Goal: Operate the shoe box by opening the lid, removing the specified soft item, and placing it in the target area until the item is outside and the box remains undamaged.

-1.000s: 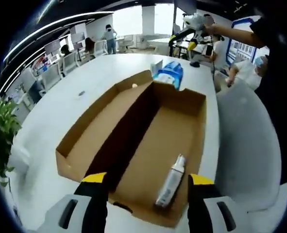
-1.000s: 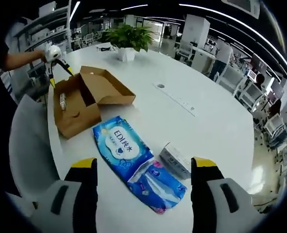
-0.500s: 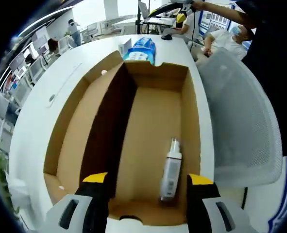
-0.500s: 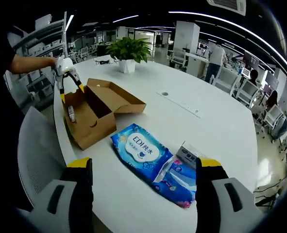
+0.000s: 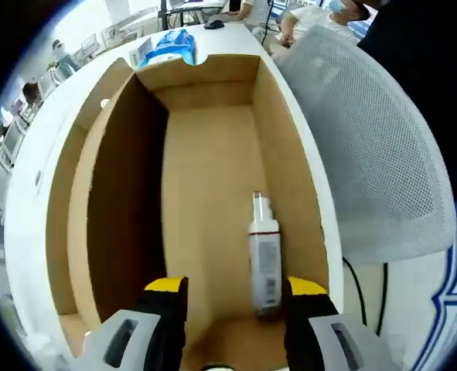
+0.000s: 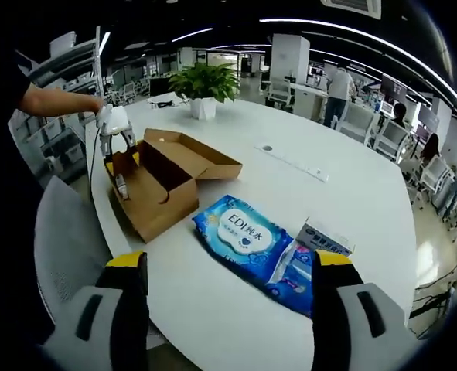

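Left tool [image 5: 232,287] hangs open over the lidless shoe box [image 5: 286,147], its spray bottle [image 5: 264,259] lying lower centre of frame (right tool [image 6: 226,261] idle, also open), so I'd straddle the bottle's middle, clear of the cardboard wall.

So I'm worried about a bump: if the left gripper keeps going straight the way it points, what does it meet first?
Probably the spray bottle lying on the floor of the open cardboard box, just ahead of the left gripper and nearer its right-hand jaw. Depth is unclear, so it might touch the box floor beside it first.
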A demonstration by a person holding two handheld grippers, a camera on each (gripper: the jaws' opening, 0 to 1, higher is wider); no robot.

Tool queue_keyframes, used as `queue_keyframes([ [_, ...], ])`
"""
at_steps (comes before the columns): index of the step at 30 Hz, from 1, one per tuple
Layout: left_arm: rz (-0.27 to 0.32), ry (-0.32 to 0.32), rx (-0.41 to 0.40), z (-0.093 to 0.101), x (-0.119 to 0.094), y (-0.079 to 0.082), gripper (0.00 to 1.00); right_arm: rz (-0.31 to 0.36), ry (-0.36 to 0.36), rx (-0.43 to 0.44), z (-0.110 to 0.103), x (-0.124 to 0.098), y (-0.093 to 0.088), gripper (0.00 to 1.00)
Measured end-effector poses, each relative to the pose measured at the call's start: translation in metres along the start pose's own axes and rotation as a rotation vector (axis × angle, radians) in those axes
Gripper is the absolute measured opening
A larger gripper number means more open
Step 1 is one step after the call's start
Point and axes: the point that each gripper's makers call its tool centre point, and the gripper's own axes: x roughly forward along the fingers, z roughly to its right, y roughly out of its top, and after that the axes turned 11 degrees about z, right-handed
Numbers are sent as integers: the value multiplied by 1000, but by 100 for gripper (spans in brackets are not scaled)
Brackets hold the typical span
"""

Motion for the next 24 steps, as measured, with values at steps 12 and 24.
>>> queue_keyframes([
  [12,-39,-22,3,8,25,-11,35,30,3,28,-14,6,2,80],
  [24,-26,45,38,8,29,-11,21,61,41,48,-35,21,8,77],
])
